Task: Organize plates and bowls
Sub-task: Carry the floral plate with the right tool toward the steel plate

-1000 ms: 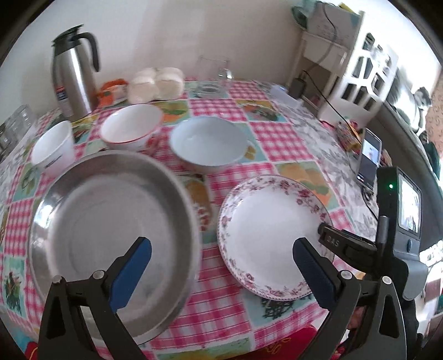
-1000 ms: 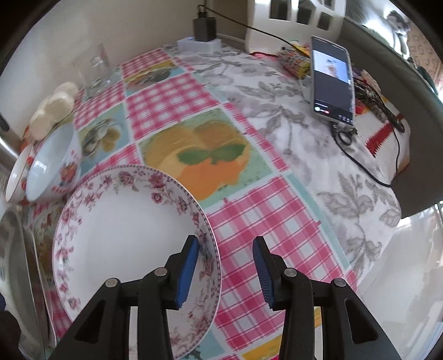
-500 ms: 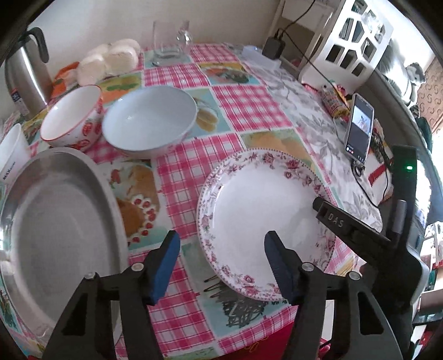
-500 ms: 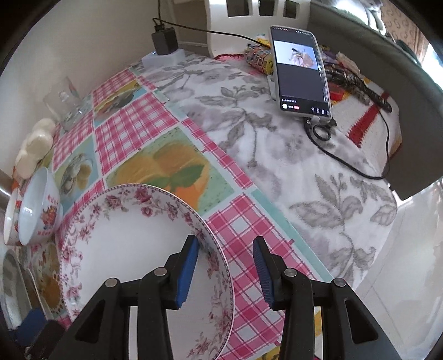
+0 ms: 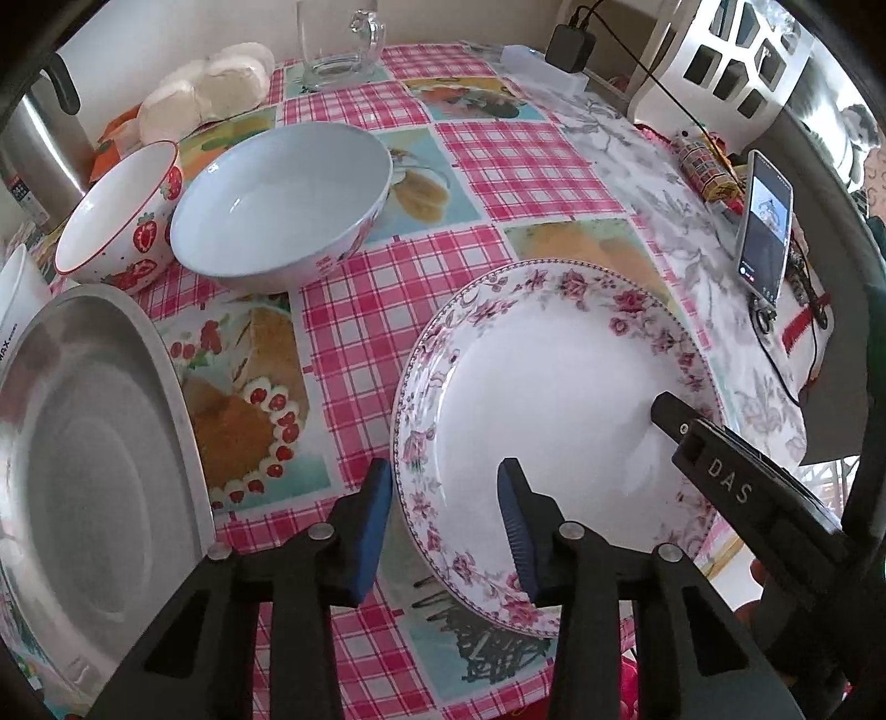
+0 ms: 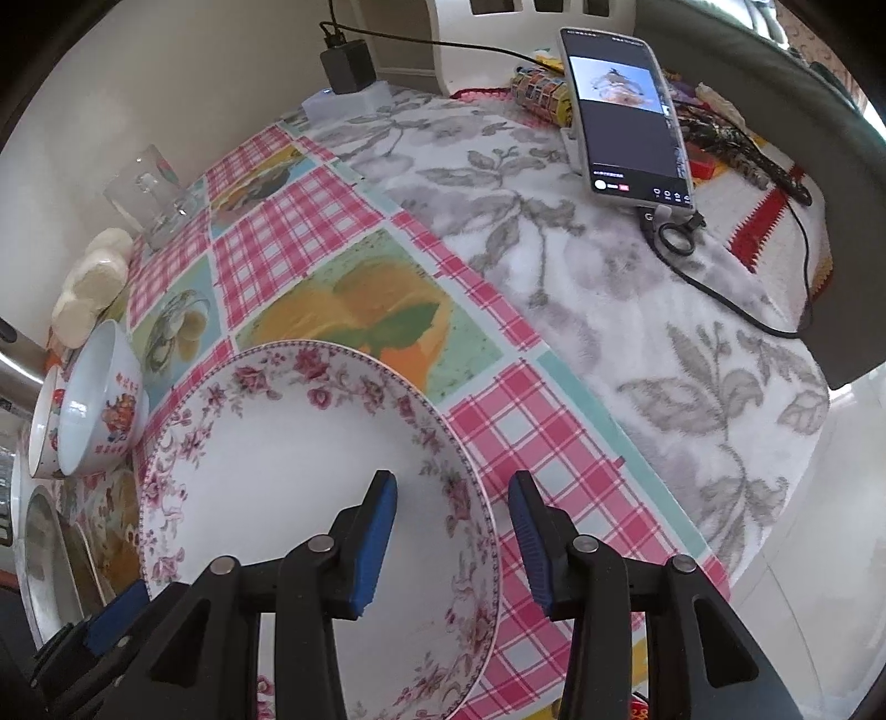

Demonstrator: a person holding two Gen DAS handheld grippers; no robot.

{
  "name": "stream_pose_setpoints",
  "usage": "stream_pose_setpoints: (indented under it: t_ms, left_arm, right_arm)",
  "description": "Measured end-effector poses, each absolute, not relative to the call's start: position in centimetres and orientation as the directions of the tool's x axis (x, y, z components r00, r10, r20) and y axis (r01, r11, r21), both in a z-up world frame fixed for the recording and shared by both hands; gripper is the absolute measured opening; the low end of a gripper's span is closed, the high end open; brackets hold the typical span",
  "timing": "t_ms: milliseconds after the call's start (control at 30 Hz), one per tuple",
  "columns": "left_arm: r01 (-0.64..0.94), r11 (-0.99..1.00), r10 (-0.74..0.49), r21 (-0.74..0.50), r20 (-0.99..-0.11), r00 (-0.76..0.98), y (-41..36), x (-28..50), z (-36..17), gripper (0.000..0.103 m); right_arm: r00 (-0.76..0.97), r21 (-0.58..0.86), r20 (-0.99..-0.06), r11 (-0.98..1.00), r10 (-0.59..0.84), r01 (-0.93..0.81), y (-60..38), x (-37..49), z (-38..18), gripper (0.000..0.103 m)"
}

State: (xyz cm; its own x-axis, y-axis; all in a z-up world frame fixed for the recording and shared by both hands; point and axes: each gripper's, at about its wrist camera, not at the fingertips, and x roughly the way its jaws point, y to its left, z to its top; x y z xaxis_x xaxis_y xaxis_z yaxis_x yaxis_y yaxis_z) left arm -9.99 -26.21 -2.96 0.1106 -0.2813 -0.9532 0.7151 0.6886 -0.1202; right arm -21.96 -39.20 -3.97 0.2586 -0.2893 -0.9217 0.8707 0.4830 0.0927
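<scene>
A white plate with a pink floral rim [image 5: 554, 387] lies on the checked tablecloth near the table's front edge. My left gripper [image 5: 446, 498] points down over its left rim. Its jaws are closing with the rim between them, and a gap still shows at the pads. My right gripper [image 6: 451, 520] straddles the plate's [image 6: 288, 471] right rim, one pad inside and one outside, not pressing. A pale blue bowl [image 5: 277, 194], a strawberry bowl [image 5: 116, 221] and a large steel pan [image 5: 83, 471] sit to the left.
A phone [image 5: 764, 232] with its cable stands on the grey floral cloth at the right. A glass mug [image 5: 338, 44], white buns [image 5: 210, 88] and a steel thermos [image 5: 39, 149] line the back. A white cup [image 5: 16, 293] shows at the left edge.
My left gripper has moved right, from over the steel pan to the floral plate's left rim, and its jaws have narrowed a lot. The right gripper has stayed at the right rim.
</scene>
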Motion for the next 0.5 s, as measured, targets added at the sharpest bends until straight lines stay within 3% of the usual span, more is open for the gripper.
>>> stream_pose_setpoints:
  t_ms: [200, 333, 500]
  left_arm:
    - [0.704, 0.699, -0.275, -0.125, -0.956, 0.103, -26.5, -9.4, -3.5, 0.034]
    - [0.704, 0.700, -0.265, -0.118, -0.959, 0.102, -26.5, -9.2, -4.0, 0.034]
    - [0.705, 0.699, -0.256, -0.120, -0.962, 0.091, -26.6, -9.0, -4.9, 0.032]
  right_arm:
    - [0.295, 0.131, -0.917, 0.495, -0.268, 0.859, -38.9, -21.9, -4.0, 0.046]
    - [0.310, 0.160, -0.914, 0.471, -0.262, 0.868, -39.2, -22.6, -4.1, 0.034]
    - [0.336, 0.206, -0.909, 0.436, -0.247, 0.876, -39.7, -23.5, -4.2, 0.029]
